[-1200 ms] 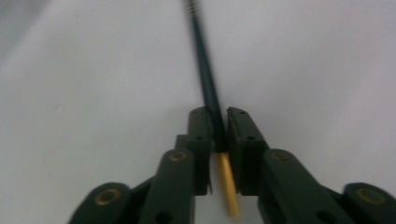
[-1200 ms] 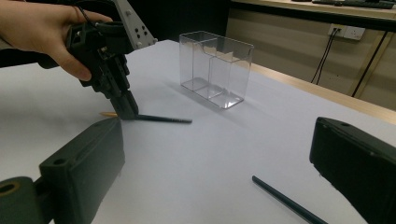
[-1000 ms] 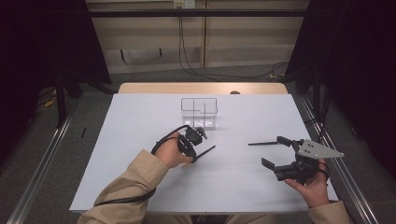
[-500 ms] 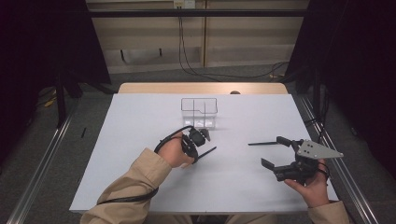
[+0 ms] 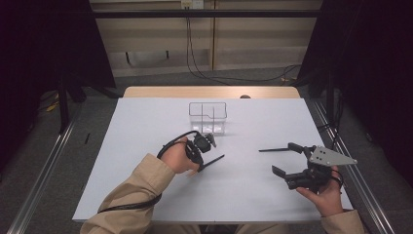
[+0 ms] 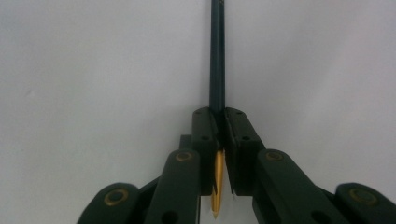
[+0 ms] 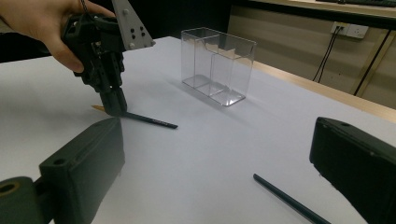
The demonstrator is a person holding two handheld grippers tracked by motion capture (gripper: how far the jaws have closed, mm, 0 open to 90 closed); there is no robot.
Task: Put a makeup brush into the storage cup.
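Pencil (image 6: pixel 217 60), dark, thin, stiff, light: left gripper (image 6: pixel 217 135) jaws closed on it near the sharpened end, low centre-left of bench (image 5: pixel 146 122). Likely to pivot if squeezed off-centre. Right gripper (image 5: pixel 287 161) jaws wide apart, empty. Second pencil (image 5: pixel 272 149) right of centre; clear organizer (image 5: pixel 208 117) above centre; open room around.

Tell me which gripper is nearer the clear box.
Left. The left gripper, shut on a pencil, sits just in front of the clear box. The right gripper is open, farther off toward the table's right edge beside a second pencil.
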